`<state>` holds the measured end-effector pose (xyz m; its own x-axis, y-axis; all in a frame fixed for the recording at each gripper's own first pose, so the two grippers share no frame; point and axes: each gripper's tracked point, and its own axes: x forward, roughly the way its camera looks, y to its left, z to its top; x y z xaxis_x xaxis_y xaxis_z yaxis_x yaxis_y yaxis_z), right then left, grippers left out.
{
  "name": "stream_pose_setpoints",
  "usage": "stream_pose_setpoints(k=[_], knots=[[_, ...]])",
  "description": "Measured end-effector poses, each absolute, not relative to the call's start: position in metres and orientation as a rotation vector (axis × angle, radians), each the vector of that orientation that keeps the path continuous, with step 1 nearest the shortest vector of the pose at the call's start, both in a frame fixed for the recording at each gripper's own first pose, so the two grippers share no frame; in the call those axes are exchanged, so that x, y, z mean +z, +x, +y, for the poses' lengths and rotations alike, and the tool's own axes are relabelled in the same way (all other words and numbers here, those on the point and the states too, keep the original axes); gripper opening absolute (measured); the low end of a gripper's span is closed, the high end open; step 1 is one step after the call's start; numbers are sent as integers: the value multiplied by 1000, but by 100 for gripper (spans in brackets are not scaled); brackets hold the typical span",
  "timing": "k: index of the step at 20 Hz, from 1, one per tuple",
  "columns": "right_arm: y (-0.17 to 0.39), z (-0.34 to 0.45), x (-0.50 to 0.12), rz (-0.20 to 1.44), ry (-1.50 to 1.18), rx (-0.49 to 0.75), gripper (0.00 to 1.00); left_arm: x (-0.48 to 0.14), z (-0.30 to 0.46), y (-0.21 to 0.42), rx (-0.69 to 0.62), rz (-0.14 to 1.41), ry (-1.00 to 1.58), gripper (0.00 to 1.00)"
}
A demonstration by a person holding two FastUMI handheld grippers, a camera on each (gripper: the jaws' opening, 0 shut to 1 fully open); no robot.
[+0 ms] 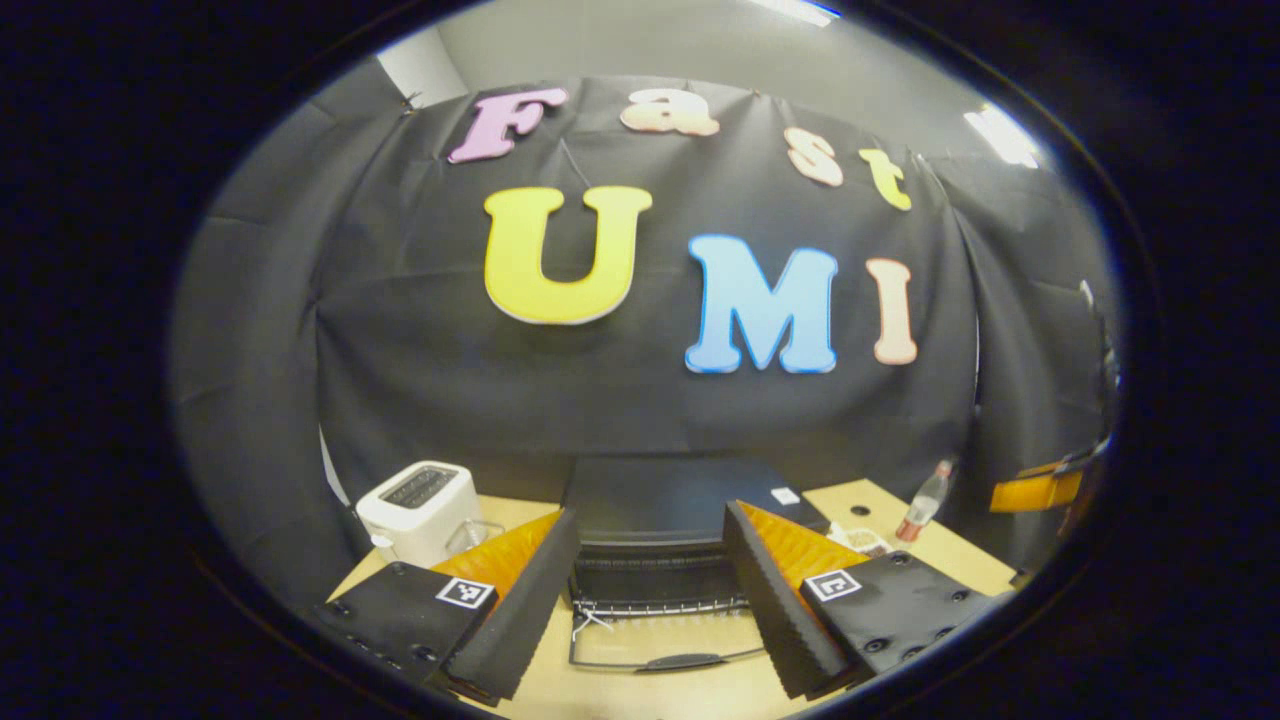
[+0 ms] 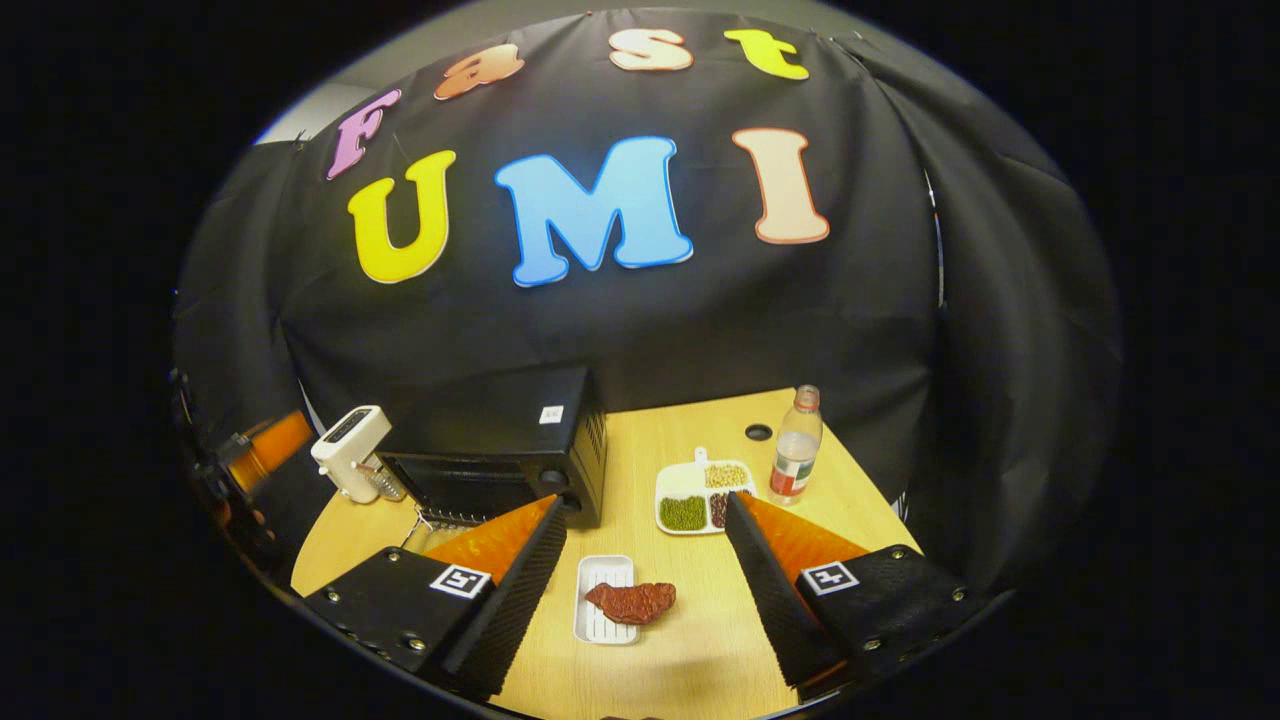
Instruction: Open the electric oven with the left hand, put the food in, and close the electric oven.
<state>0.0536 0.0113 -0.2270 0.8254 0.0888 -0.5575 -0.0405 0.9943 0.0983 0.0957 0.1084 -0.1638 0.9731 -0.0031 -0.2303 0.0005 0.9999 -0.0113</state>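
Observation:
The black electric oven stands straight ahead in the left gripper view, its door folded down flat on the table and the wire rack showing inside. My left gripper is open just in front of the door, holding nothing. In the right gripper view the oven sits to the left. The food, a reddish-brown slab of meat, lies on a small white tray and overhangs its right edge. My right gripper is open above and around the food without touching it.
A white toaster stands left of the oven. A divided plate of beans and a plastic bottle stand to the oven's right on the wooden table. Black cloth walls close in the booth.

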Motion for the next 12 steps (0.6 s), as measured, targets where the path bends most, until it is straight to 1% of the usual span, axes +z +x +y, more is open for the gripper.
stream_pose_setpoints(k=[2,4,7,11,12], knots=[[58,7,-262,677,106,95,97,-127,110,96,25,168,-4,100],[58,4,-290,750,142,120,97,-108,104,98,39,140,14,100],[56,3,-330,846,210,151,96,-98,94,96,57,130,28,100],[46,8,-383,960,377,201,98,-88,93,85,104,130,53,100],[45,11,-394,980,424,214,98,-87,93,83,118,130,64,96]])
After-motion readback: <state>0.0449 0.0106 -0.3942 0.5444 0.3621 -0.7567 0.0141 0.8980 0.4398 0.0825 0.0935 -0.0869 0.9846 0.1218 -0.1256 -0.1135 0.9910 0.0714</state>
